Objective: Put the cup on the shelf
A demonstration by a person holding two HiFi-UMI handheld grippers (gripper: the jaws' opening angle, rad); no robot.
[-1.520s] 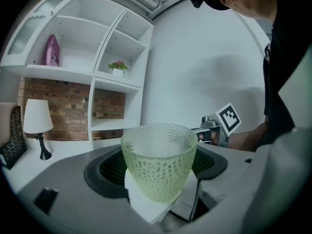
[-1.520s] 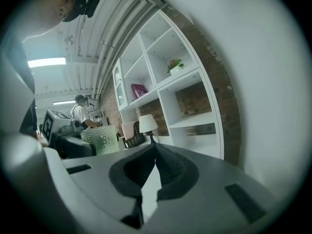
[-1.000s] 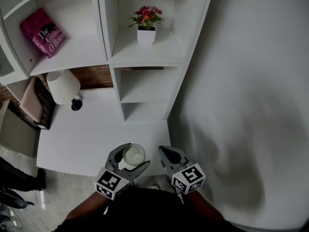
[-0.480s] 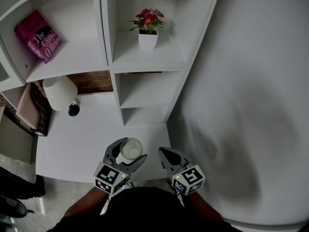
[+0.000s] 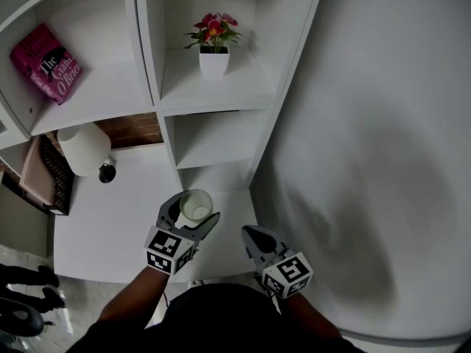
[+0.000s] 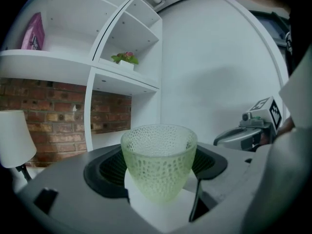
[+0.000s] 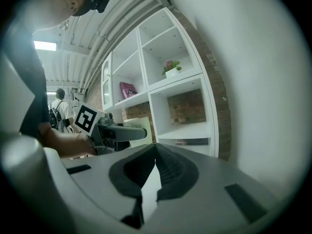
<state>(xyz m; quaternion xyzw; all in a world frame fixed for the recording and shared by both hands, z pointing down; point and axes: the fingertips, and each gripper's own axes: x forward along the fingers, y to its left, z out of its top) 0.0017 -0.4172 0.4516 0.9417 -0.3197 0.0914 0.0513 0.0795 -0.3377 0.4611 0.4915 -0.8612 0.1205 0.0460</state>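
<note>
Head view: the left claw (image 5: 193, 215) holds a pale green dimpled glass cup (image 5: 196, 205) over the white desk (image 5: 110, 226), just before the lowest compartments of the white shelf unit (image 5: 213, 134). The right claw (image 5: 254, 235) hangs farther from that unit.

Left gripper view: the jaws pinch the upright cup.

Right gripper view: the jaws are pressed together with nothing between them.

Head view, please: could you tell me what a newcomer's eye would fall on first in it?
The pale green dimpled cup stands out first, upright and clamped in the left gripper over the white desk. Next come the red-flowered plant in its white pot in an upper shelf compartment, and the pink book leaning in the compartment to its left. The right gripper, shut on nothing, sits lower right of the cup.
</note>
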